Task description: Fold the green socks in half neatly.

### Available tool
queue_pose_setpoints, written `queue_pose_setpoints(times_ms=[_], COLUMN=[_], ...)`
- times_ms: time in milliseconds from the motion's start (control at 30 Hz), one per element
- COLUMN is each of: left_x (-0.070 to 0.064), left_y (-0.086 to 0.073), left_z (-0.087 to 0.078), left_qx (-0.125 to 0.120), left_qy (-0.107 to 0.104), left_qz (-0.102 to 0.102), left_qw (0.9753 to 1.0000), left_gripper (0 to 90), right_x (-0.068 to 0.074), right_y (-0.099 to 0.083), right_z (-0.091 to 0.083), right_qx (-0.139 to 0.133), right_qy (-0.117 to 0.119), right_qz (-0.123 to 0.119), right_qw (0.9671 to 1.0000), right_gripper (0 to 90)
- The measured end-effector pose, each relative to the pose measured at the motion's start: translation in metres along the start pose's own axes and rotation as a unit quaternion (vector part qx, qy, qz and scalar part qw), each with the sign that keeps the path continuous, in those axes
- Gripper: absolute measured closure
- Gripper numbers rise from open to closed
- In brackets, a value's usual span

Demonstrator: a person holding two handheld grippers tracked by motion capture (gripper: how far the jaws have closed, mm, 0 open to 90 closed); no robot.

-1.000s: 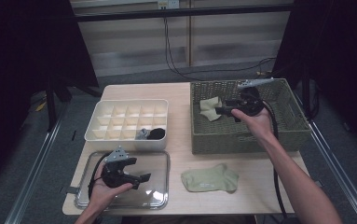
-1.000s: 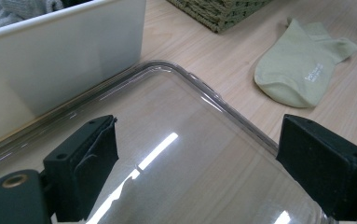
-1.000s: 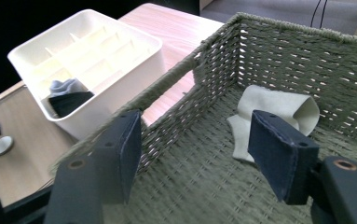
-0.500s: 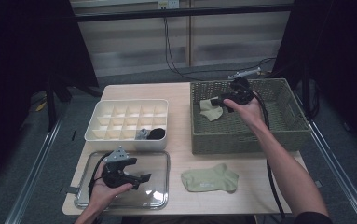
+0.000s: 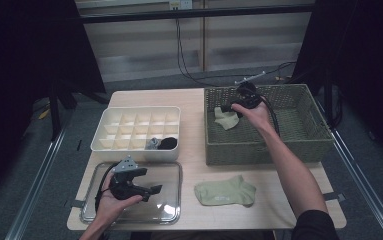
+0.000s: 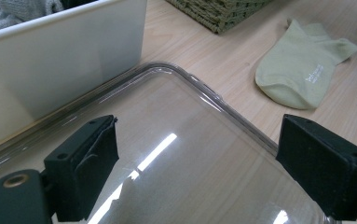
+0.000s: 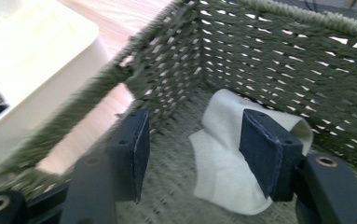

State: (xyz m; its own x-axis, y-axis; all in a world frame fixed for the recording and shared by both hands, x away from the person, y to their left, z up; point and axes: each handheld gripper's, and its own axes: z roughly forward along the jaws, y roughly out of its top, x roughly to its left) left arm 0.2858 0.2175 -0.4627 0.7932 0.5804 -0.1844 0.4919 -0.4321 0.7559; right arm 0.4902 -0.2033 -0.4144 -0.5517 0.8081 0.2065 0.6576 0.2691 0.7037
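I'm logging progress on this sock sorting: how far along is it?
Done: the white divided box already holds a grey and a black rolled item in its near compartments. In hand: the right gripper, open, reaches for the pale sock in the wicker basket without gripping it yet. Left: that sock and the green sock on the table; the clear lid lies off the box, under the open left gripper.

Blurred near the left jaw: basket wall (image 7: 120, 88). Partly hidden behind the right jaw: pale sock (image 7: 223, 154). Cut off beyond the right jaw: green sock (image 6: 306, 65).
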Motion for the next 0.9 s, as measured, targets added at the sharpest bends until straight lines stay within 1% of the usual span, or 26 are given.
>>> queue_pose_setpoints(times_ms=[67,100,133,233,367,400,433,467,500,567,600,633,700,800,833,900], left_x=[-0.001,-0.001,-0.001,-0.001,-0.001,-0.001,-0.001,-0.001,-0.001,-0.001,-0.001,-0.001,-0.002,-0.002,-0.002,-0.003], left_y=[0.000,0.000,0.000,0.000,0.000,0.000,0.000,0.000,0.000,0.000,0.000,-0.001,-0.001,-0.001,-0.001,-0.001], left_z=[0.000,0.000,0.001,0.001,0.001,0.000,0.000,0.000,0.000,0.000,0.000,0.000,0.000,0.000,0.000,0.000], left_qx=[-0.002,-0.001,0.000,0.001,0.001,0.002,0.001,0.002,0.002,0.001,0.001,0.001,0.001,0.001,0.002,0.002], left_qy=[-0.004,-0.003,-0.004,-0.004,-0.003,-0.003,-0.004,-0.003,-0.003,-0.004,-0.003,-0.003,-0.003,-0.004,-0.004,-0.005], left_qz=[0.004,0.004,0.003,0.003,0.002,0.002,0.003,0.002,0.003,0.004,0.006,0.005,0.008,0.008,0.008,0.009], left_qw=[1.0000,1.0000,1.0000,1.0000,1.0000,1.0000,1.0000,1.0000,1.0000,1.0000,1.0000,1.0000,1.0000,1.0000,1.0000,0.9999], left_gripper=[11.8,11.8,11.8,11.8,11.8,11.8,11.8,11.8,11.8,11.8,11.8,11.8,11.8,11.8,11.8,11.8], right_x=[0.000,-0.001,-0.002,-0.004,-0.008,-0.009,-0.009,-0.010,-0.011,-0.013,-0.013,-0.011,-0.009,-0.008,-0.007,-0.008], right_y=[0.001,0.000,0.000,-0.001,0.001,0.001,0.001,0.001,0.000,-0.003,-0.004,-0.004,-0.005,-0.007,-0.007,-0.008], right_z=[0.005,0.008,0.012,0.021,0.025,0.025,0.027,0.028,0.029,0.034,0.036,0.037,0.039,0.043,0.044,0.045], right_qx=[0.000,-0.001,0.001,0.016,0.035,0.037,0.040,0.049,0.051,0.063,0.077,0.084,0.087,0.111,0.117,0.120], right_qy=[-0.003,0.000,-0.002,-0.004,-0.002,-0.006,-0.007,-0.011,-0.011,-0.005,-0.008,-0.011,-0.002,-0.003,-0.009,-0.008], right_qz=[0.002,0.006,0.007,0.008,0.010,0.008,0.011,0.014,0.014,0.021,0.019,0.015,0.017,0.011,0.011,0.013], right_qw=[1.0000,1.0000,1.0000,0.9998,0.9993,0.9993,0.9991,0.9987,0.9985,0.9978,0.9968,0.9963,0.9961,0.9937,0.9930,0.9927], right_gripper=[43.1,43.0,43.2,42.8,41.7,41.5,41.5,41.7,42.4,42.4,42.1,41.6,41.4,41.4,41.7,42.6])
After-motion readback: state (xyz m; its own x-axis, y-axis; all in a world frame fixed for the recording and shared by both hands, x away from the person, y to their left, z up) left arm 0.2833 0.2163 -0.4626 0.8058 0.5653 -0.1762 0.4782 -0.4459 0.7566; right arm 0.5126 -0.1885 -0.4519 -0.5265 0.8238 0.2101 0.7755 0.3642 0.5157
